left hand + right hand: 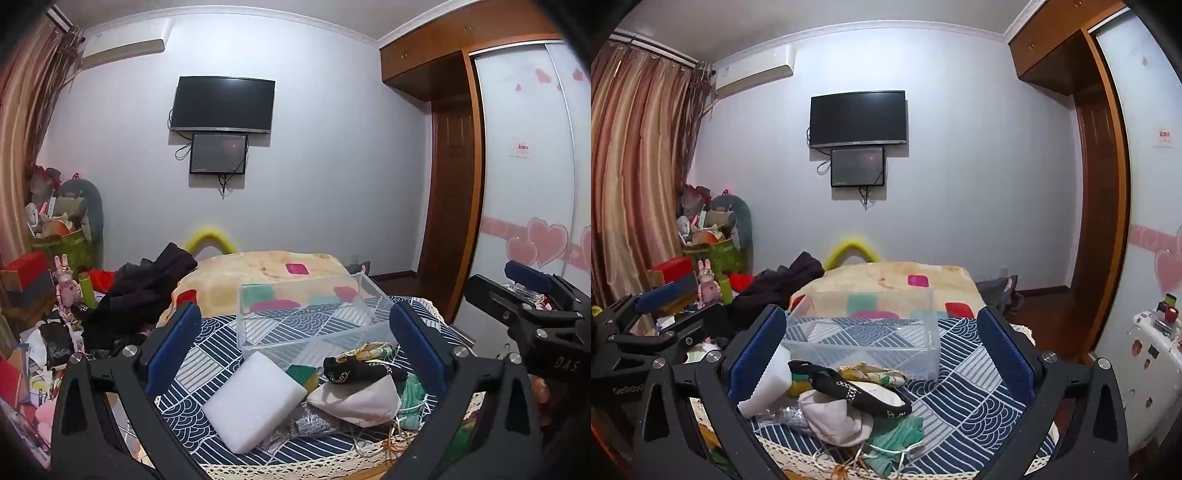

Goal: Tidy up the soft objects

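Observation:
A pile of soft things lies on a blue-and-white patterned cloth: a white sponge block, a black sock, a cream pouch, green cloth and a yellow-green sponge. A clear plastic box stands empty just behind them. My left gripper is open and empty above the pile. My right gripper is open and empty, with the sock, pouch and box between its fingers. The right gripper also shows at the right edge of the left wrist view.
A folded patchwork blanket lies behind the box, with dark clothes to its left. Cluttered boxes and toys fill the left corner. A white cabinet stands at the right, by a wardrobe.

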Demonstrator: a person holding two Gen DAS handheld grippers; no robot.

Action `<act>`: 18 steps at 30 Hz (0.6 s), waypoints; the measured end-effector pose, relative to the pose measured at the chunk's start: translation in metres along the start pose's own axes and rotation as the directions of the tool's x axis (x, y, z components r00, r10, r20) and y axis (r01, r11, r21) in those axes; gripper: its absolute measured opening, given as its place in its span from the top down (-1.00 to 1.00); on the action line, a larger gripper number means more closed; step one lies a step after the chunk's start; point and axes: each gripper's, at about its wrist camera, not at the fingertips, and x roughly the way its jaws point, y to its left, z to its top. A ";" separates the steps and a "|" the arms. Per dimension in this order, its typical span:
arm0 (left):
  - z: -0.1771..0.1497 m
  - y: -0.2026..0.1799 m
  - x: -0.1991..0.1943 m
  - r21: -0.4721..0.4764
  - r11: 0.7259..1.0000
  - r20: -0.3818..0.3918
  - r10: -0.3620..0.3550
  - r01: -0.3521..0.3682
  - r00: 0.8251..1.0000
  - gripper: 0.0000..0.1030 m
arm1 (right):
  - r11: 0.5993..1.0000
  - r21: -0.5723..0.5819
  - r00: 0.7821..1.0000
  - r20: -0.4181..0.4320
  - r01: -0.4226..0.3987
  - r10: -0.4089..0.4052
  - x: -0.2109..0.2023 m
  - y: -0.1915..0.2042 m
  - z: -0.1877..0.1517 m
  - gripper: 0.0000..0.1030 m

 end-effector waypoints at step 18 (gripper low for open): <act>0.001 -0.003 -0.001 0.000 1.000 0.002 -0.003 0.003 1.000 -1.00 | 1.000 0.001 1.000 0.012 -0.002 0.002 -0.004 0.002 0.003 -1.00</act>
